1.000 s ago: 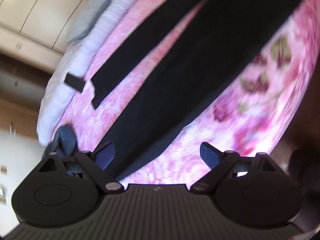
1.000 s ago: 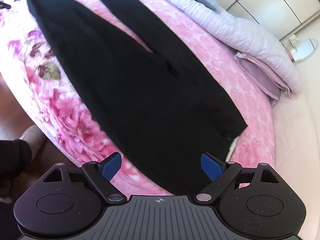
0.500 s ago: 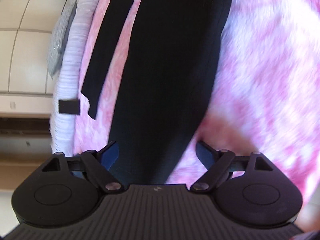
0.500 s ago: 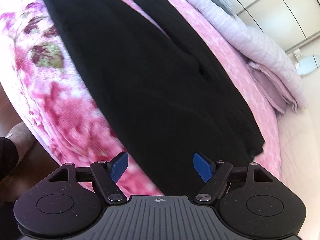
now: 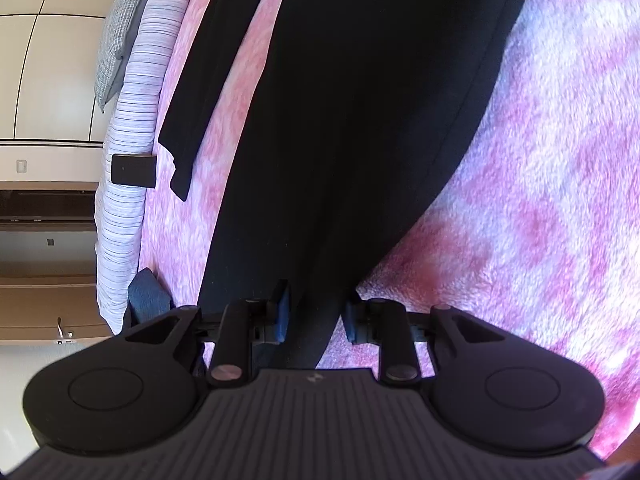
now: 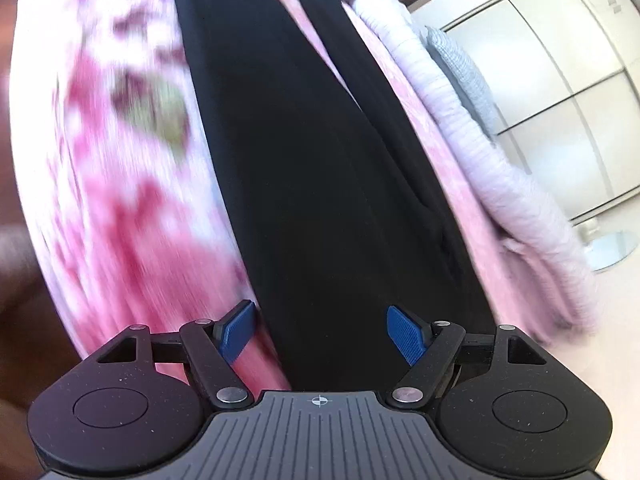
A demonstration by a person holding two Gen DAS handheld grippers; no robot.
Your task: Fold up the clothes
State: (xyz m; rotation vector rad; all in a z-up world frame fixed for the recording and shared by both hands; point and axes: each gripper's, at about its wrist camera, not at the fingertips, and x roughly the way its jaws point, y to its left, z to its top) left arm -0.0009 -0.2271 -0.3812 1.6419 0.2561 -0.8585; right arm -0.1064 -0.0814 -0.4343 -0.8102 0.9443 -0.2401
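Plain black trousers [image 5: 352, 128] are seen between blue-padded jaws. A fluffy pink and white blanket [image 5: 552, 184] with dark red blooms and an olive leaf is spread beneath them. Beyond, a lilac-and-white striped quilt [image 5: 128, 152] and a grey checked pillow [image 5: 120, 28] are shown.

Left gripper [image 5: 314, 314] angled downward, jaws closing with black fabric between the blue pads, right gripper [image 6: 320, 334] angled downward, jaws standing wide apart
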